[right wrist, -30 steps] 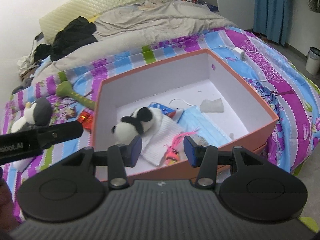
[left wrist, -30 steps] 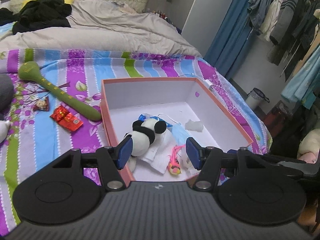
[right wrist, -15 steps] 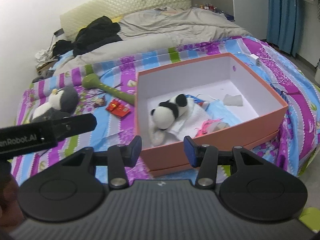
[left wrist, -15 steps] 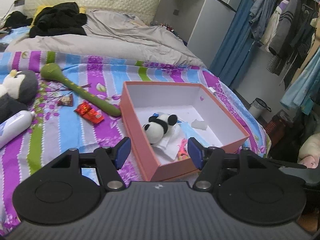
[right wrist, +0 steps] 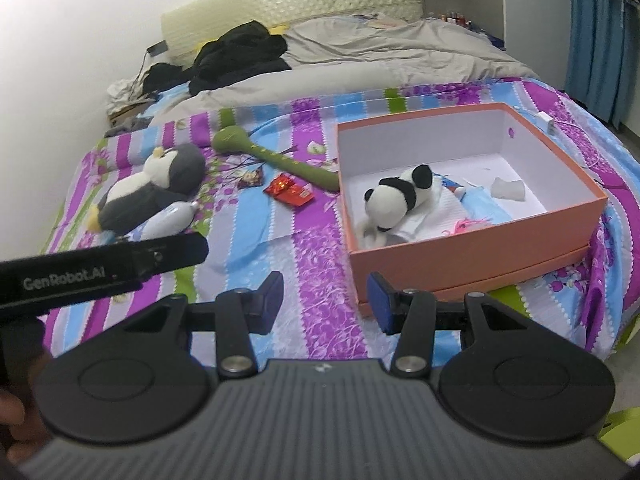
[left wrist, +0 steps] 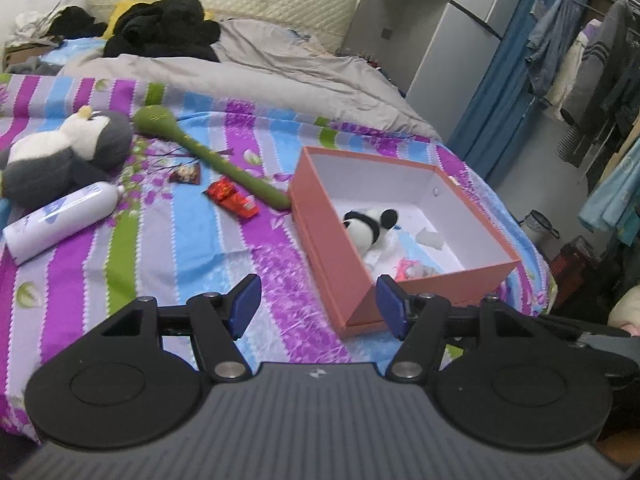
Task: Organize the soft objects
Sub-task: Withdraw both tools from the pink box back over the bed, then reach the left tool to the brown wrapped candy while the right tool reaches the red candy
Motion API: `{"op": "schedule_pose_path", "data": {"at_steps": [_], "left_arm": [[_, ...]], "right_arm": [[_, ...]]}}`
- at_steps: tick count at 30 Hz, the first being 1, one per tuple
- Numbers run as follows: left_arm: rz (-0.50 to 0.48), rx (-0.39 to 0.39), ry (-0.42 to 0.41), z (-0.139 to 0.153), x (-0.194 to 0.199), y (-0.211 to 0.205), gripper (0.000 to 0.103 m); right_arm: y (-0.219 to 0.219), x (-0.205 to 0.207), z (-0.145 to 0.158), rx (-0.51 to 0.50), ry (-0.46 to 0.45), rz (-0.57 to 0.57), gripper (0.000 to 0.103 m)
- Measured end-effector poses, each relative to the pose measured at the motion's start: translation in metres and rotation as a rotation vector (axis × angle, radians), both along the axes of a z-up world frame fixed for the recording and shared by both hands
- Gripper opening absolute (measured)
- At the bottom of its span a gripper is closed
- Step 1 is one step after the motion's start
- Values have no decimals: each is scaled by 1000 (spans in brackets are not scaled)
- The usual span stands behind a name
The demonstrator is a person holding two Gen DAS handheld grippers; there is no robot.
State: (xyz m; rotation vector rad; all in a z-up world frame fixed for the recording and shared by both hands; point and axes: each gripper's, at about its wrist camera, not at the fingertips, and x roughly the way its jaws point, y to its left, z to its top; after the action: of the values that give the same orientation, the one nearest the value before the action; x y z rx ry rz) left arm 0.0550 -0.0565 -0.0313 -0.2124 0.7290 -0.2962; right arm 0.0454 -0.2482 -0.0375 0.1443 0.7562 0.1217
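Observation:
An orange box (left wrist: 340, 256) (right wrist: 472, 248) sits on the striped bedspread. A panda plush (left wrist: 366, 226) (right wrist: 394, 198) lies in it on white cloth, with a pink tuft (left wrist: 402, 268) near the front wall. A grey penguin plush (left wrist: 60, 156) (right wrist: 150, 188) lies on the bed to the left, apart from the box. My left gripper (left wrist: 316, 306) is open and empty, held before the box's near corner. My right gripper (right wrist: 324, 300) is open and empty, low before the box's left front corner.
A green long-handled massager (left wrist: 208, 156) (right wrist: 280, 160), a red packet (left wrist: 232, 200) (right wrist: 288, 192) and a white bottle (left wrist: 56, 220) lie between penguin and box. A grey duvet (left wrist: 240, 76) and black clothes (left wrist: 160, 32) lie farther back. The left gripper's body (right wrist: 100, 268) crosses the right view.
Both grippers have pulled back and swung left from over the box. The box now looks smaller, and the penguin and bottle have come into view. Both stayed open.

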Motion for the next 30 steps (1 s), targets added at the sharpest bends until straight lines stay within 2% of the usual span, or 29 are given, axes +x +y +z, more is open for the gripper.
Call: {"op": "schedule_pose_path", "data": {"at_steps": [6,13,22,30], "left_arm": [[46,-1,9,-8,-13,19,69],[68,-10,41,-17,-2,33,69],[99,-9,69,-26,35,46,69],[126,15,75,-35,87,67,69]], "right_arm": [[15,-5,-4,-8,7,37,49],[24,-4,-7,29,-9,74,49],[37,29,-13,10,7,97,49],[57,79,-19,-10,11,159,49]]}}
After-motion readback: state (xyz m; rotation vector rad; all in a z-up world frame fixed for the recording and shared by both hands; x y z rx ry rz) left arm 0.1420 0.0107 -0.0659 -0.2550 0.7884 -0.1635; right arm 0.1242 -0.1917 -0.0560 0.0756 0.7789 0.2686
